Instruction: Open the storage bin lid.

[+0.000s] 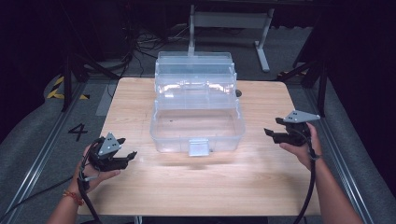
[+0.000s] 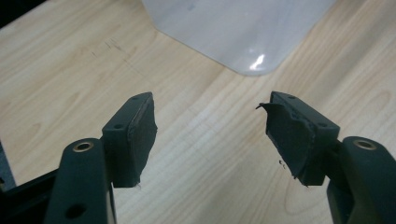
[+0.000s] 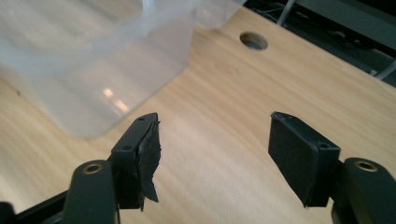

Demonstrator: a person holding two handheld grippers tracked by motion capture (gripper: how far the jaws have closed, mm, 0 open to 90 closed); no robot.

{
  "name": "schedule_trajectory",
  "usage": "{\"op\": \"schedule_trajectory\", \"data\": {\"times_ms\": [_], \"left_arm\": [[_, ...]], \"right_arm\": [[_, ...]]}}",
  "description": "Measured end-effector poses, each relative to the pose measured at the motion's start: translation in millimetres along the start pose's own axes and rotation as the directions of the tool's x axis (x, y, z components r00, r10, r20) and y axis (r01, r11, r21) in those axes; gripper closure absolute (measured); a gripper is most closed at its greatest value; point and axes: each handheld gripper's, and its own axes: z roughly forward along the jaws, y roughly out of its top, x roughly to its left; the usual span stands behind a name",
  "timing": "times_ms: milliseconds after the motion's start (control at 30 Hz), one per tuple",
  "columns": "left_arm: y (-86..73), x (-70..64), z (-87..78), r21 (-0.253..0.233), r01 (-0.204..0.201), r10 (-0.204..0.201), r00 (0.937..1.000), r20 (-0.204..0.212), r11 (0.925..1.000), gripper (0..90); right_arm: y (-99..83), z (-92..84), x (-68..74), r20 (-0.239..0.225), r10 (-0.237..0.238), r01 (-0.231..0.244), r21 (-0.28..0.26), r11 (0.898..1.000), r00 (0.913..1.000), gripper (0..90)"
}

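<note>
A clear plastic box (image 1: pixel 196 126) with a raised tiered tray and lid (image 1: pixel 195 74) stands open in the middle of the wooden table (image 1: pixel 187 186). A grey latch (image 1: pixel 198 147) hangs on its front wall. My left gripper (image 1: pixel 127 147) hovers at the front left, jaws open and empty, aimed at the box corner (image 2: pixel 247 42). My right gripper (image 1: pixel 274 127) is held at the right of the box, jaws apart with nothing between them; the box wall (image 3: pixel 93 79) lies to its left. Both pads (image 2: pixel 140 135) (image 3: pixel 294 154) look worn and torn.
A round cable hole (image 3: pixel 253 40) sits in the tabletop behind the box on the right. A metal stand (image 1: pixel 229 21) and cables lie on the floor beyond the table. A floor mark "4" (image 1: pixel 77 131) is at the left.
</note>
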Motion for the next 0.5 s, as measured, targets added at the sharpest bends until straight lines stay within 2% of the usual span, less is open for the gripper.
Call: {"op": "schedule_trajectory", "data": {"times_ms": [100, 233, 433, 467, 500], "left_arm": [[-6.1, -3.6, 3.7, 0.026, -0.002, 0.002, 0.9999, 0.012, 0.9997, 31.3], [-13.8, -4.3, 7.2, 0.055, -0.011, 0.010, 0.9998, 0.015, 0.9984, 29.7], [-27.5, -5.9, 12.6, 0.085, 0.033, -0.037, 0.9984, 0.043, 0.9959, 26.9], [-29.3, -6.0, 13.3, 0.100, 0.029, -0.034, 0.9984, 0.046, 0.9946, 26.4], [-31.5, -6.4, 14.7, 0.095, 0.029, -0.034, 0.9981, 0.051, 0.9951, 26.0]], "right_arm": [[-15.2, -6.9, 2.4, 0.005, 0.005, -0.005, 0.010, 1.000, 1.0000, 33.0], [-39.9, -17.1, 5.3, 0.033, -0.006, 0.005, 0.044, 0.999, 0.9994, 32.3], [-74.0, -26.7, 8.1, 0.037, 0.000, -0.003, 0.081, 0.997, 0.9993, 31.3], [-79.8, -27.6, 8.8, 0.037, 0.006, -0.009, 0.082, 0.997, 0.9993, 31.3], [-85.3, -28.5, 9.1, 0.036, 0.014, -0.017, 0.085, 0.996, 0.9993, 30.9]]}}
